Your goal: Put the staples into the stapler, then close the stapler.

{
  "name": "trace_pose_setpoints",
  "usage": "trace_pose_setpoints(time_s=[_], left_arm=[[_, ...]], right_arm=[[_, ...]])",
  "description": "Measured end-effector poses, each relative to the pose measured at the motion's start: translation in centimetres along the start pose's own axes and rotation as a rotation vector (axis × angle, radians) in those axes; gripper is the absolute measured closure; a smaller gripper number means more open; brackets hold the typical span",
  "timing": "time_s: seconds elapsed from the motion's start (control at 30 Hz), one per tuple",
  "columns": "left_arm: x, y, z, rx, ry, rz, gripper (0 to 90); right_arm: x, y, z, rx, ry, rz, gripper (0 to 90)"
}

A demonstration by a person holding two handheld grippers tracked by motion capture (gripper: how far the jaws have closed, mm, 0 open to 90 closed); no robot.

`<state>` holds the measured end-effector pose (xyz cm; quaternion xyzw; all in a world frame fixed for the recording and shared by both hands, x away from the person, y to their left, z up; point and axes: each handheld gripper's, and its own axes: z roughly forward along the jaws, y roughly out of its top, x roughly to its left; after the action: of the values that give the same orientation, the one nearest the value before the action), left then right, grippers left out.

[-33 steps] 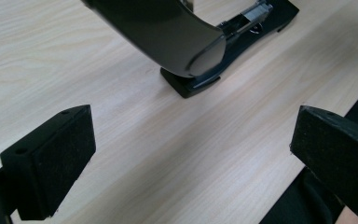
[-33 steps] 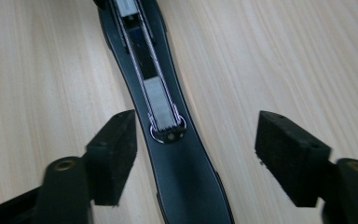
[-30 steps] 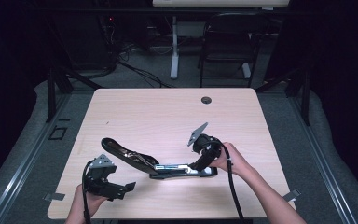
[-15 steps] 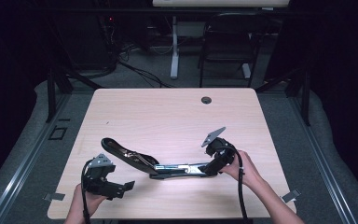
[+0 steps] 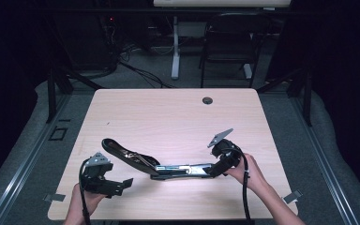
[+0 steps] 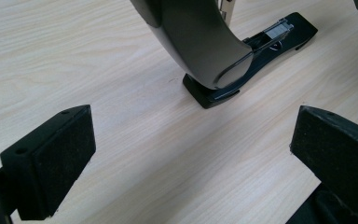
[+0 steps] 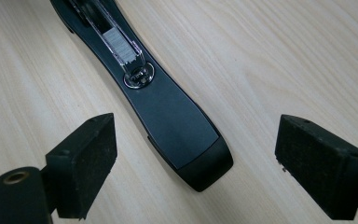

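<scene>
My right gripper (image 5: 218, 165), jaws just opened wide, frames the near end of the opened stapler (image 5: 168, 168); left gripper (image 5: 117, 185) waits wide, ready to steady

Left hand-held gripper (image 6: 193, 158) seen along its own two black jaws, which rise from the near edge at the left and right and stand wide apart with bare wood between them. The padded faces of the fingers (image 6: 63, 165) are turned inward and touch nothing. Beyond them, on the pale wood-grain worktop (image 6: 74, 60), lies a black stapler (image 6: 242, 70), opened out: its curved grey-black upper arm arches over from the far edge and comes down near the centre, above one end of the flat base. The base runs away to the far right, where a metal staple channel shows along its top.
</scene>
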<state>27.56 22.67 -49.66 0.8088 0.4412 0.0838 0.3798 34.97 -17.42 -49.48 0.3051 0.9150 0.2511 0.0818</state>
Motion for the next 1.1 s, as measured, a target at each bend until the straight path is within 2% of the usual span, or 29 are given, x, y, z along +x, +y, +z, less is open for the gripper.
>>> trace_pose_setpoints(time_s=[0.13,0.27,0.3,0.33,0.6,0.7,0.8,0.9,0.93,1.0,1.1], left_arm=[[0.4,0.0,-0.1,-0.008,0.011,-0.026,0.1],[1.1,0.0,-0.4,-0.029,0.042,-0.078,0.2],[1.3,0.0,-0.5,-0.041,0.044,-0.09,0.0],[1.6,0.0,-0.6,-0.051,0.042,-0.103,0.1],[2.4,0.4,-0.8,-0.087,0.103,-0.168,0.4],[2.4,0.7,-0.7,-0.092,0.11,-0.165,0.4],[2.4,1.0,-0.6,-0.134,0.12,-0.166,0.5],[2.2,1.1,-0.8,-0.167,0.101,-0.164,6.8],[1.9,1.1,-0.9,-0.17,0.115,-0.155,9.5],[1.8,1.1,-0.9,-0.171,0.118,-0.14,15.8],[1.9,1.0,-0.7,-0.161,0.113,-0.144,21.0]], right_arm=[[0.0,0.2,0.2,0.0,0.0,-0.01,12.3],[0.2,0.4,0.3,-0.018,-0.013,-0.006,12.8],[0.2,0.5,0.2,-0.01,-0.02,-0.013,13.3],[0.3,0.5,0.2,-0.027,-0.029,-0.008,13.9],[0.5,0.6,-0.3,-0.035,-0.049,-0.024,14.1],[0.5,0.7,-0.3,-0.037,-0.054,-0.026,14.4],[0.5,0.8,-0.3,-0.045,-0.062,-0.024,14.8],[0.7,1.1,-0.2,-0.049,-0.068,-0.028,15.2],[0.7,1.2,-0.1,-0.047,-0.069,-0.031,15.4],[0.8,1.3,0.0,-0.042,-0.067,-0.037,15.6],[0.9,1.4,0.1,-0.036,-0.064,-0.036,15.8]])
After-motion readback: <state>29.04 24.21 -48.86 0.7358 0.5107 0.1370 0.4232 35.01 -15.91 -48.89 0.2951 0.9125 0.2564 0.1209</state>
